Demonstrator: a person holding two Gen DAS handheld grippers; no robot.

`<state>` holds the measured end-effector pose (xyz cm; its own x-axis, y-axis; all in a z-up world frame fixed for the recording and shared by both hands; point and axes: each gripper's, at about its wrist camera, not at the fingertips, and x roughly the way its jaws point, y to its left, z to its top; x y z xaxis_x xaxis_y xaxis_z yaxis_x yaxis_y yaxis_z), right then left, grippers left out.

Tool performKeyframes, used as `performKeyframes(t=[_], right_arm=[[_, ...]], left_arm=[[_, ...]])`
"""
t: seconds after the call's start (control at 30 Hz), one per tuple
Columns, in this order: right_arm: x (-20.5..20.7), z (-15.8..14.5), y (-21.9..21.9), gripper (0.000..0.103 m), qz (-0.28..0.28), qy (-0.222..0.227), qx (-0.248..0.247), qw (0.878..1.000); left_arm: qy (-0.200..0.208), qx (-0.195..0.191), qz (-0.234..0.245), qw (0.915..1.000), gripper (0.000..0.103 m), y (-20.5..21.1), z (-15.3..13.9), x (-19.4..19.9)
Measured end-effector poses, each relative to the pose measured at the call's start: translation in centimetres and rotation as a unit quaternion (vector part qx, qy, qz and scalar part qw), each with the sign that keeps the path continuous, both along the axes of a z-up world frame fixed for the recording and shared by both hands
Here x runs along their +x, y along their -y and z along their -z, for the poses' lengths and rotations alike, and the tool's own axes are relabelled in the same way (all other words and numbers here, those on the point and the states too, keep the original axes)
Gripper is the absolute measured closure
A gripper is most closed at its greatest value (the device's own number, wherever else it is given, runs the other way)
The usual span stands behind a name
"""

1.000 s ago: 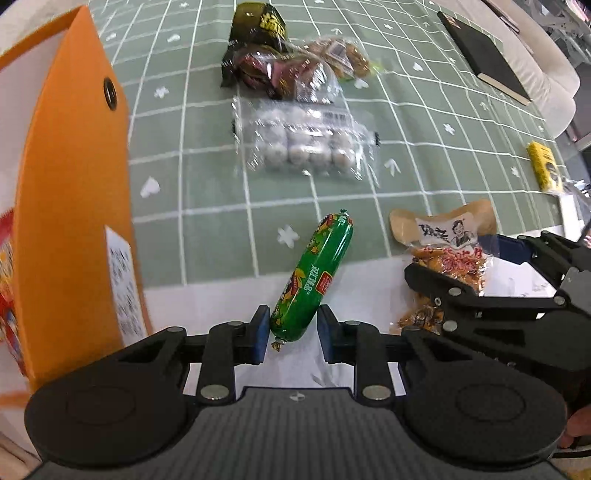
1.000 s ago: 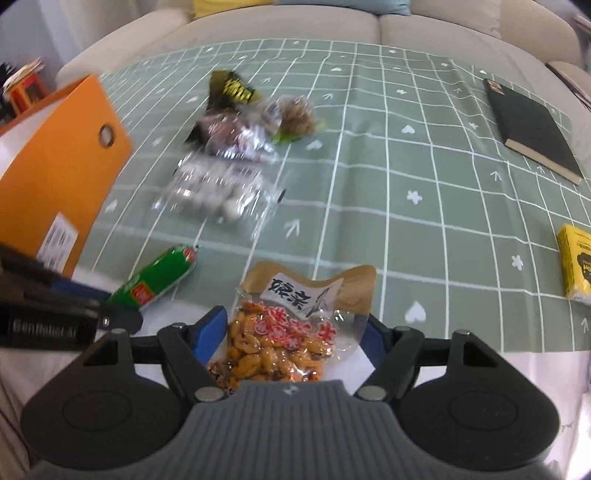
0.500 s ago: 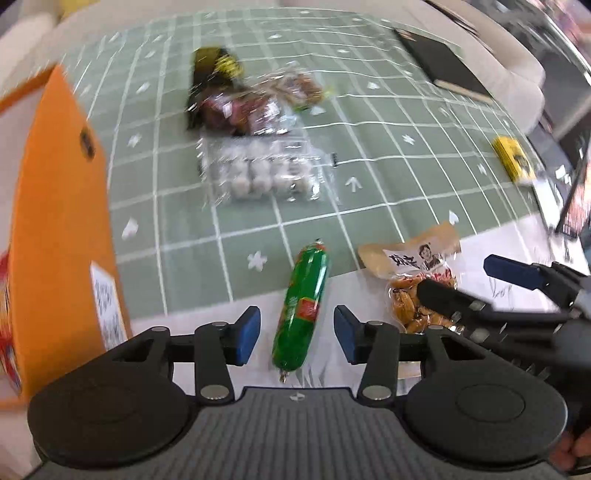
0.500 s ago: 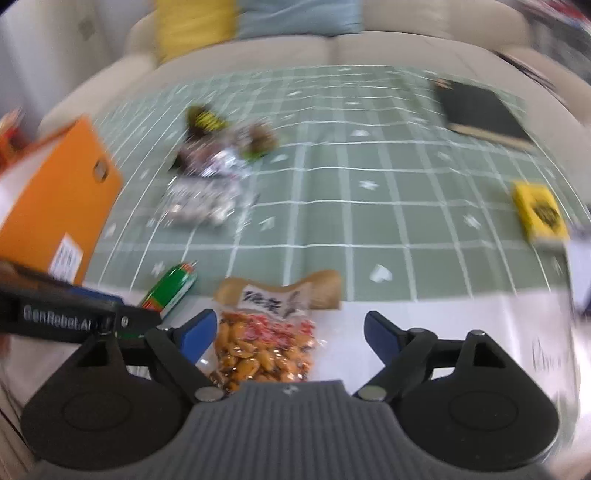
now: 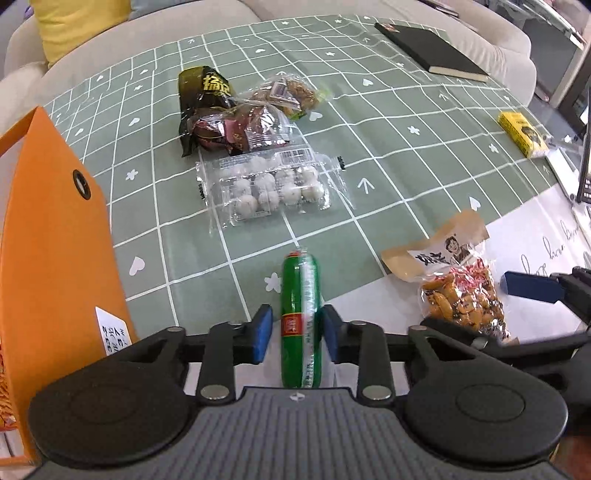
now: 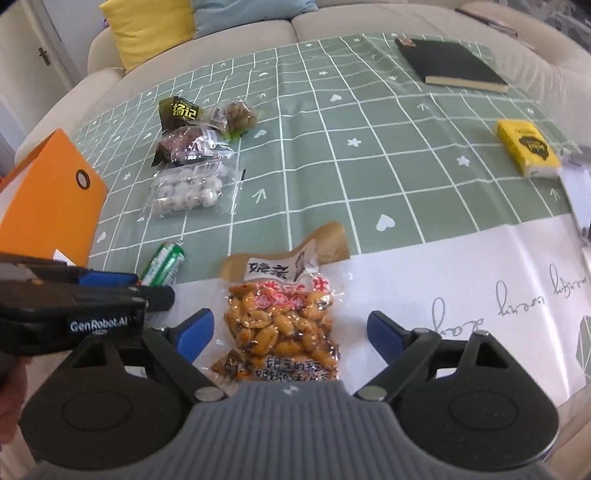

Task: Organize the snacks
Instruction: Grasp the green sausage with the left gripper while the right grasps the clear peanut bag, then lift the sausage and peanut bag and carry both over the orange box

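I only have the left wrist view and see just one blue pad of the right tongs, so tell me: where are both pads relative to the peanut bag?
Observer: The right tongs straddle the peanut bag; both pads stand clear of it.
Operator: Anything printed on the bag's near end?
Observer: Yes, dark characters run across it.
Operator: What's left of the sofa?
Observer: A white door with a small dark handle.

Green grid tablecloth [image 5: 406, 155] — sausage [image 5: 300, 317], peanut bag [image 6: 284, 317], notebook [image 6: 452, 66], orange box [image 5: 55, 258].
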<state>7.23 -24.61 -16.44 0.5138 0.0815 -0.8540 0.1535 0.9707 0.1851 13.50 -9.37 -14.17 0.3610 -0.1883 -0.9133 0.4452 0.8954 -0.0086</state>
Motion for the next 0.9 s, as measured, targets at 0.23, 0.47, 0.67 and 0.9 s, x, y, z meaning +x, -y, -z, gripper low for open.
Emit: performKeyframes(t=[0.23, 0.47, 0.67, 0.9], right_arm=[[-0.1, 0.1, -2.0, 0.017, -0.045, -0.003, -0.06, 0.997], [-0.3, -0.2, -1.9, 0.029, -0.057, 0.005, -0.074, 0.996], [-0.3, -0.7, -1.7, 0.033, -0.052, 0.007, -0.06, 0.997], [-0.3, -2.6, -1.8, 0.034, -0.053, 0.033, -0.05, 0.997]], left_arm=[[-0.003, 0.003, -0.013, 0.9999, 0.078, 0.3, -0.1, 0.2], [0.001, -0.008, -0.032, 0.9995, 0.079, 0.0, -0.1, 0.0], [0.012, -0.028, -0.047, 0.9984, 0.079, -0.8, -1.4, -0.3], [0.037, -0.056, -0.065, 0.9956, 0.079, -2.0, -4.7, -0.8]])
